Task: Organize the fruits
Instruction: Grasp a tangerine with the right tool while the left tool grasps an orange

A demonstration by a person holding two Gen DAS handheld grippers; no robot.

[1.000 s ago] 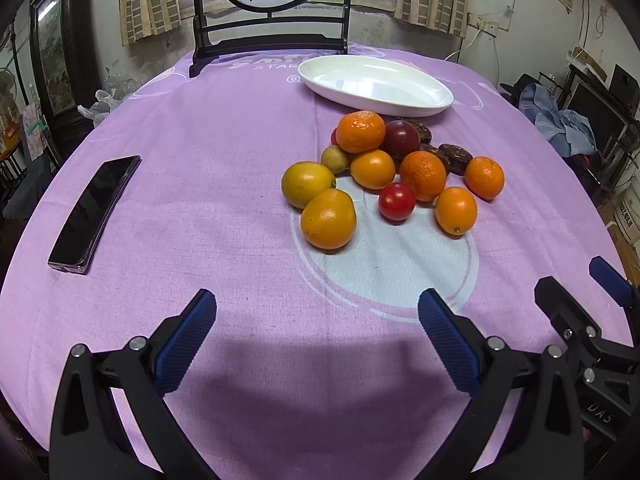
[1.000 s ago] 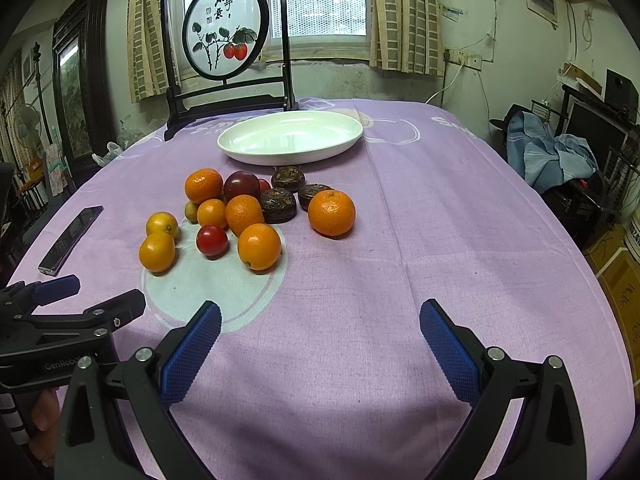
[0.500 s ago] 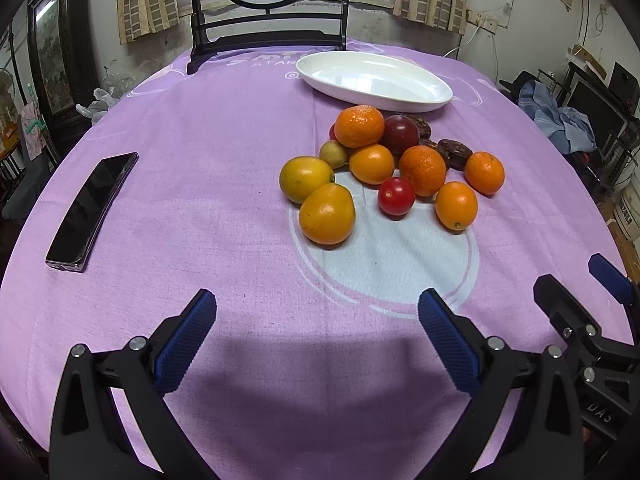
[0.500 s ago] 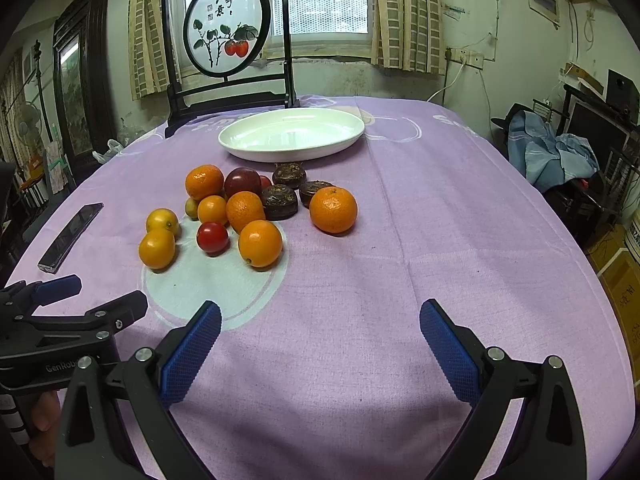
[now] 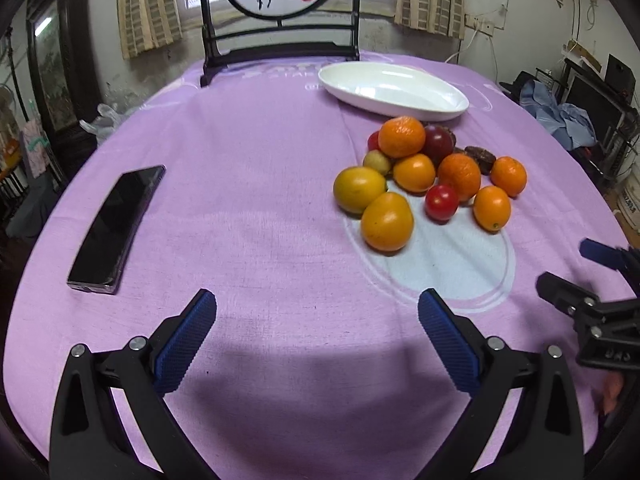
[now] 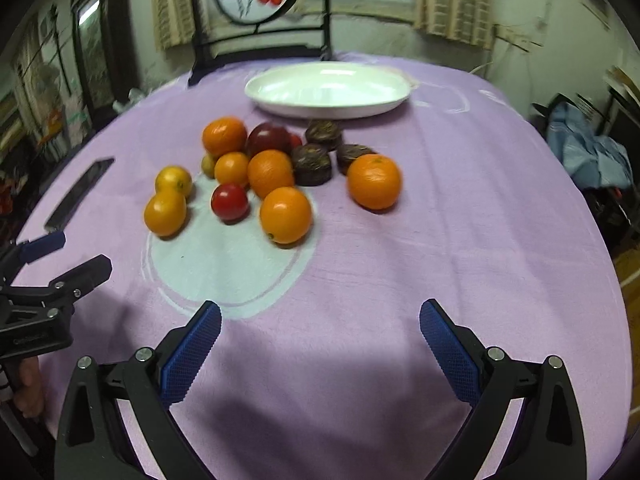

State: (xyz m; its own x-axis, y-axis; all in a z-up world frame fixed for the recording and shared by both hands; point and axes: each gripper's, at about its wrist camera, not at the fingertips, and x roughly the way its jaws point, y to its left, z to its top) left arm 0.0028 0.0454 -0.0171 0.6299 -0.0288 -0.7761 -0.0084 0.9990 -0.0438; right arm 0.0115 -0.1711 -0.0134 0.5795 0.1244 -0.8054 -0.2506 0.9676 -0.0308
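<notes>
A pile of fruit lies on the purple tablecloth: several oranges point(image 5: 401, 136) point(image 6: 373, 181), a yellow citrus point(image 5: 359, 189), a red tomato point(image 5: 441, 201) point(image 6: 229, 201), a dark plum point(image 6: 269, 138) and dark brown round pieces point(image 6: 311, 164). Behind the pile stands an empty white oval dish point(image 5: 393, 89) point(image 6: 328, 89). My left gripper point(image 5: 318, 320) hovers open near the table's front, left of the pile, holding nothing. My right gripper point(image 6: 320, 330) is open too, in front of the pile, with nothing between its fingers.
A black phone point(image 5: 116, 222) point(image 6: 78, 192) lies on the left of the table. A dark wooden screen with a painted round panel point(image 5: 280, 12) stands at the far edge. A hand point(image 6: 30, 386) holds the left gripper's handle. Clothes point(image 5: 560, 116) and furniture sit right of the table.
The left wrist view has swung left, so the fruit sits further right in it. The right gripper has moved closer to the fruit. Both stay open.
</notes>
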